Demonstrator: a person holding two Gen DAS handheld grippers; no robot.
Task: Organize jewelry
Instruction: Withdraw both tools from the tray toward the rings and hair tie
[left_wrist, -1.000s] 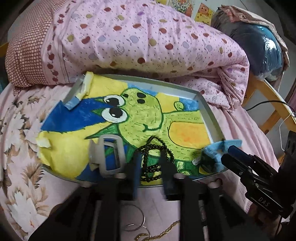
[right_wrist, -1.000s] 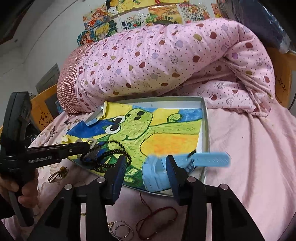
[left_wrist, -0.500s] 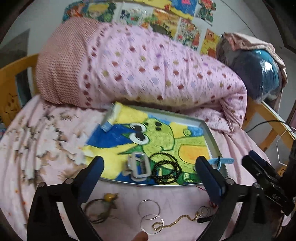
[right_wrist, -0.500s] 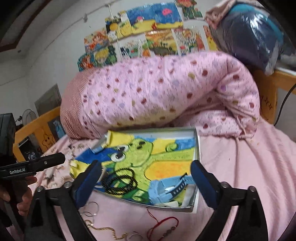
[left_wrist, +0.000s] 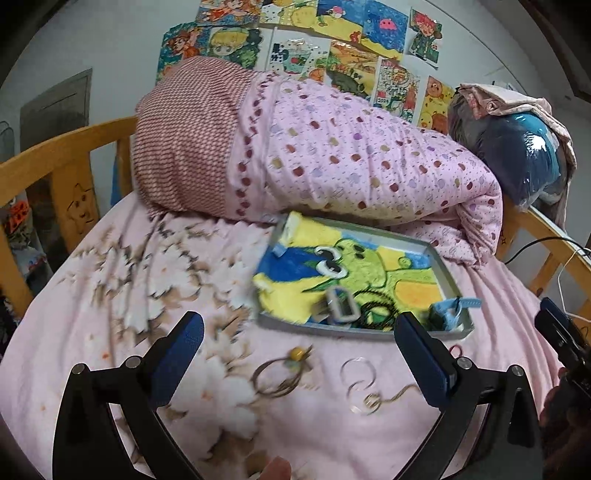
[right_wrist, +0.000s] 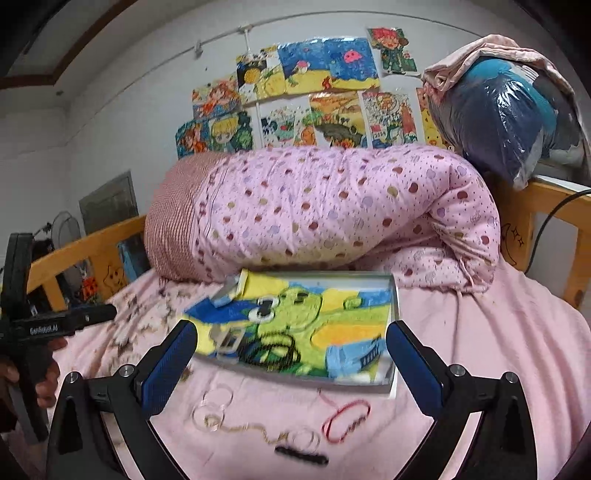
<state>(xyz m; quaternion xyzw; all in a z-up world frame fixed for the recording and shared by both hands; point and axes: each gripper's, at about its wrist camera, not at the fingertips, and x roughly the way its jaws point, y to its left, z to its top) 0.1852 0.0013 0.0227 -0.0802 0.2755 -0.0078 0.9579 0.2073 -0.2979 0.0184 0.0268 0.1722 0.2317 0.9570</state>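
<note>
Snagging is the likeliest fault: the thin gold chain (right_wrist: 255, 430) is tangled among clear rings (right_wrist: 212, 408) on the soft bed sheet (left_wrist: 110, 295), so fabric or a neighbour could be pinched. Both the left gripper (left_wrist: 295, 360) and right gripper (right_wrist: 291, 363) are held wide apart, empty. Black beads (left_wrist: 376, 308) and a blue watch (left_wrist: 448, 312) are seen in the tray (left_wrist: 441, 262); a red cord bracelet (right_wrist: 345, 421) lies outside.
</note>
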